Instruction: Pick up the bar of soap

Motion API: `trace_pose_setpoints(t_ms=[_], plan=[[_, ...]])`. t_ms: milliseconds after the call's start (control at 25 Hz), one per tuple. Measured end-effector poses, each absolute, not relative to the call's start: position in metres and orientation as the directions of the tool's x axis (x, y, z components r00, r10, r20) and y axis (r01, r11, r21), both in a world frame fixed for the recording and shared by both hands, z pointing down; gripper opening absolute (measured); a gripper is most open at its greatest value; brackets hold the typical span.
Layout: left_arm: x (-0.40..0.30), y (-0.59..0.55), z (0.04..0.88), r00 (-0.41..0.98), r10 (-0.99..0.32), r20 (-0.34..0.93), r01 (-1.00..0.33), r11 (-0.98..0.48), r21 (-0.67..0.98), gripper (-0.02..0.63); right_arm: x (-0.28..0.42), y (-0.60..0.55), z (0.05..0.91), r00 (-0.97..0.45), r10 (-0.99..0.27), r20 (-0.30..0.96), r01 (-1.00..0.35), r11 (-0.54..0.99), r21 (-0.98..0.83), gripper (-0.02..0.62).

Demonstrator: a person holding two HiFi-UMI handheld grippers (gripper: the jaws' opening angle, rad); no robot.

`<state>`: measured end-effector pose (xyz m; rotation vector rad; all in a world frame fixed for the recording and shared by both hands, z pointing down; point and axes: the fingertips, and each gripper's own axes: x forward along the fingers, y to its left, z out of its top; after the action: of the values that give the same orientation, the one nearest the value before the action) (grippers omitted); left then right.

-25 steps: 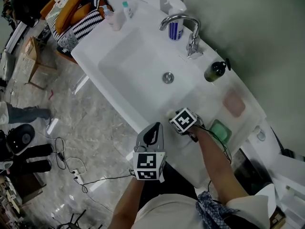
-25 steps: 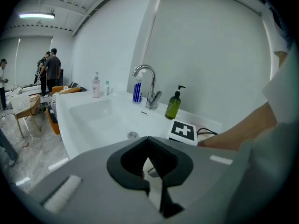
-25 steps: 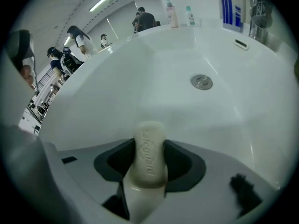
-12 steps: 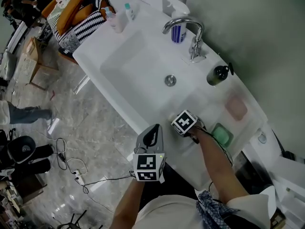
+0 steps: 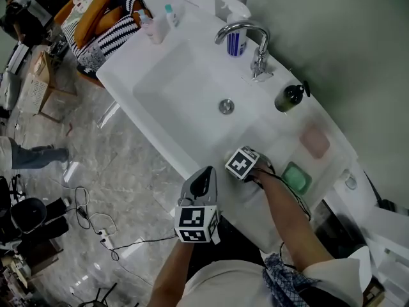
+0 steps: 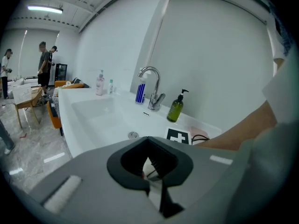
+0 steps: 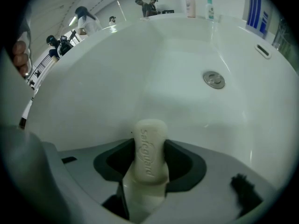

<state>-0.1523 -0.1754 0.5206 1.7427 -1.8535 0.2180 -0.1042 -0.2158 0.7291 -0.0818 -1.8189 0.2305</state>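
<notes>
A cream bar of soap point(image 7: 149, 160) with raised lettering stands on edge between the jaws of my right gripper point(image 7: 149, 146), which is shut on it and points steeply down. In the head view this gripper point(image 5: 243, 164) hangs over the front right part of the white sink point(image 5: 160, 82), and its marker cube hides the soap. My left gripper point(image 5: 200, 185) floats in front of the sink's front rim, off the counter, with nothing in it. Seen in the left gripper view, the left gripper point(image 6: 150, 167) has its jaws together.
A chrome faucet point(image 5: 246, 37), a spray bottle point(image 5: 234, 18) and a dark green pump bottle point(image 5: 289, 96) line the back of the counter. A pink dish point(image 5: 314, 139) and a green dish point(image 5: 296, 178) lie right of the basin. The drain point(image 5: 225, 106) sits mid-basin. Cables cross the marble floor point(image 5: 96, 222).
The right gripper's marker cube has rolled slightly and edged left over the basin, the soap still in its jaws. The left gripper has stayed put.
</notes>
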Motion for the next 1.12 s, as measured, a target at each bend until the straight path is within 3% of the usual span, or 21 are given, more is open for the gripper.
trace_pose_setpoints(t_ms=[520, 680, 1120], plan=[[-0.164, -0.167, 0.519, -0.014, -0.861, 0.508, -0.952, 0.167, 0.257, 0.009, -0.109, -0.214, 0.713, -0.347, 0.199, 0.916, -0.132, 0.957, -0.258, 0.212], [-0.162, -0.165, 0.521, -0.015, -0.86, 0.51, -0.95, 0.171, 0.262, 0.009, -0.112, -0.219, 0.691, -0.388, 0.157, 0.908, -0.064, 0.978, -0.197, 0.212], [-0.141, -0.176, 0.509, 0.053, -0.864, 0.5, -0.964, 0.086, 0.251, 0.018, -0.111, -0.226, 0.61, -0.542, 0.063, 0.838, -0.104, 0.984, -0.142, 0.212]])
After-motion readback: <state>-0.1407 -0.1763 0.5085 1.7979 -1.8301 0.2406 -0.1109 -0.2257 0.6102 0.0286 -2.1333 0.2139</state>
